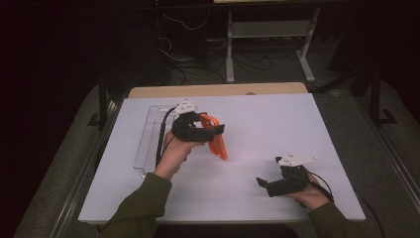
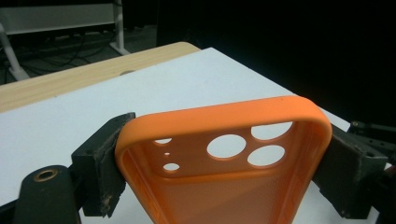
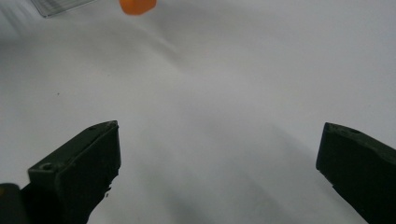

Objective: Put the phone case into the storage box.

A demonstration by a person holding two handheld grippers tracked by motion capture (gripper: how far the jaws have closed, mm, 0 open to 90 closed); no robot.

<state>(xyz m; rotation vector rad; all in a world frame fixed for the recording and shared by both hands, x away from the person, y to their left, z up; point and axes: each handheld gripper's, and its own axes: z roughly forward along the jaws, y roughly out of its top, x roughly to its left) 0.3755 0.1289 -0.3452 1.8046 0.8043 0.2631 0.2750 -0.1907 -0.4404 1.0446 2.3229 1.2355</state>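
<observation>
1. The white table (image 1: 257,129) carries the work; on it, at about ten o'clock from its middle, a clear tray (image 1: 148,134) lies flat and looks empty.
2. The orange case (image 1: 218,144) is already lifted: it is held off the table, tilted, just right of the tray, at about eleven o'clock from the table's middle. The pick-up is judged done; where the case is to be set remains open.
3. The left gripper (image 1: 215,130) is clamped across the case, its jaws pressing both long sides.
4. The right gripper (image 1: 261,182) is parked low at five o'clock, well apart from the case, jaws spread wide with nothing between them.
5. In the left gripper view the case (image 2: 224,154) is seen from its hollow inside, with camera cut-outs and the pads (image 2: 105,163) biting its rim; this detail is lost from above.
6. In the right gripper view only a corner of the case (image 3: 137,5) is caught at twelve o'clock, above bare table (image 3: 210,93).
</observation>
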